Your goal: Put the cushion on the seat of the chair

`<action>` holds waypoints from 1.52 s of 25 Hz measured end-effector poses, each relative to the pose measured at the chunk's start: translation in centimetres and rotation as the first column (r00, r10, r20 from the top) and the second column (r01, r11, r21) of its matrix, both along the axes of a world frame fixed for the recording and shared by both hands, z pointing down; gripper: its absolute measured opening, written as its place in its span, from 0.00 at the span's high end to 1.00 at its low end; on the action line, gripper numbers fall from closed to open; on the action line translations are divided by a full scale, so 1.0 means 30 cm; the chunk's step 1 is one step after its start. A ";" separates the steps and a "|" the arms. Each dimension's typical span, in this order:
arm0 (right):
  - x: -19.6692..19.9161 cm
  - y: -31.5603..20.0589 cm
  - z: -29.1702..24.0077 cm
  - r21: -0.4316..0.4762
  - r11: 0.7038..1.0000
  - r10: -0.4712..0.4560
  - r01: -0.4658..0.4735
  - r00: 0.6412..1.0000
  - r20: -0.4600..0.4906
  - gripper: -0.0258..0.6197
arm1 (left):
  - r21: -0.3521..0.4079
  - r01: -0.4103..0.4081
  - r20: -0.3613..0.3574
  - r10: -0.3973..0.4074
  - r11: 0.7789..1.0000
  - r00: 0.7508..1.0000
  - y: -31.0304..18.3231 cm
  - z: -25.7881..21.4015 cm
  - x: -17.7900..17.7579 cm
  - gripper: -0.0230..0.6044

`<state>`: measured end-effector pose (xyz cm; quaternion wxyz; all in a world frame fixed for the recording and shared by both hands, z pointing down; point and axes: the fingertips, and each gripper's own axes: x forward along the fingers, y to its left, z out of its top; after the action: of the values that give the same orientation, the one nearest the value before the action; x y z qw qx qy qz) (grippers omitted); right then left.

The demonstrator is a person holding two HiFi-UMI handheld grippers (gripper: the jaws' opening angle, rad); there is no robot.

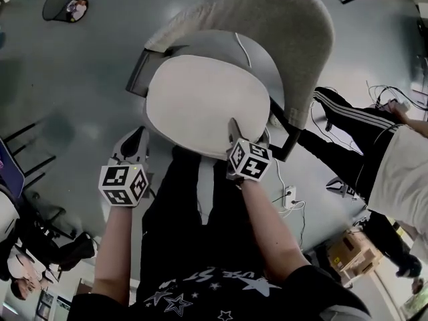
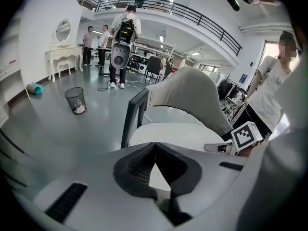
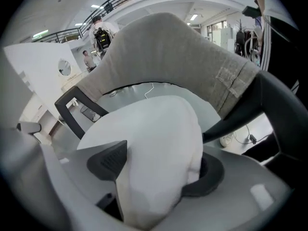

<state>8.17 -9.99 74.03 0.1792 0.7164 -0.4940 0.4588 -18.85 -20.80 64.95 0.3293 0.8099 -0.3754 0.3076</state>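
A white round cushion (image 1: pixel 204 102) lies on the seat of a chair with a grey fabric backrest (image 1: pixel 267 19) and dark armrests. My right gripper (image 1: pixel 247 138) is at the cushion's near right edge. In the right gripper view its jaws (image 3: pixel 161 162) stand wide, with the cushion (image 3: pixel 154 138) bulging between them and hiding the right pad. My left gripper (image 1: pixel 138 139) sits just off the cushion's near left edge. In the left gripper view its jaws (image 2: pixel 154 146) meet at the tips, and the cushion (image 2: pixel 173 134) and backrest (image 2: pixel 187 93) lie beyond.
A black mesh waste basket (image 1: pixel 65 3) stands on the grey floor beyond the chair. A person in striped trousers (image 1: pixel 354 122) stands close on the right, by a cardboard box (image 1: pixel 351 253) and a power strip (image 1: pixel 289 196). Further people (image 2: pixel 122 32) stand far behind.
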 end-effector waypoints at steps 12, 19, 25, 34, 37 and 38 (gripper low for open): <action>-0.010 0.045 -0.084 -0.117 0.993 -0.027 0.013 0.993 -0.118 0.42 | 0.005 0.078 -0.023 -0.078 0.997 0.997 -0.002 -0.033 -0.032 0.95; 0.028 -0.005 -0.185 -0.069 0.991 -0.128 0.118 0.979 -0.159 0.42 | 0.045 0.161 -0.031 -0.160 0.986 0.987 0.008 -0.111 -0.048 0.95; -0.055 -0.090 -0.304 0.041 0.944 -0.322 0.326 0.942 -0.093 0.43 | 0.121 0.304 -0.081 -0.296 0.945 0.952 0.045 -0.268 -0.044 0.95; -0.119 -0.108 -0.614 0.235 0.813 -0.536 0.533 0.842 -0.060 0.75 | 0.240 0.430 -0.159 -0.401 0.871 0.902 0.211 -0.538 0.037 0.95; -0.118 -0.109 -0.706 0.309 0.766 -0.579 0.564 0.814 -0.049 0.87 | 0.285 0.499 -0.209 -0.456 0.818 0.865 0.275 -0.641 0.044 0.95; -0.116 -0.110 -0.729 0.327 0.753 -0.590 0.570 0.806 -0.048 0.89 | 0.294 0.524 -0.226 -0.475 0.799 0.850 0.298 -0.668 0.045 0.95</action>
<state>4.67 -13.29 52.17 0.1771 0.5337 -0.7654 0.3130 -17.51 -11.86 44.91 0.2776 0.7462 -0.5997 0.0812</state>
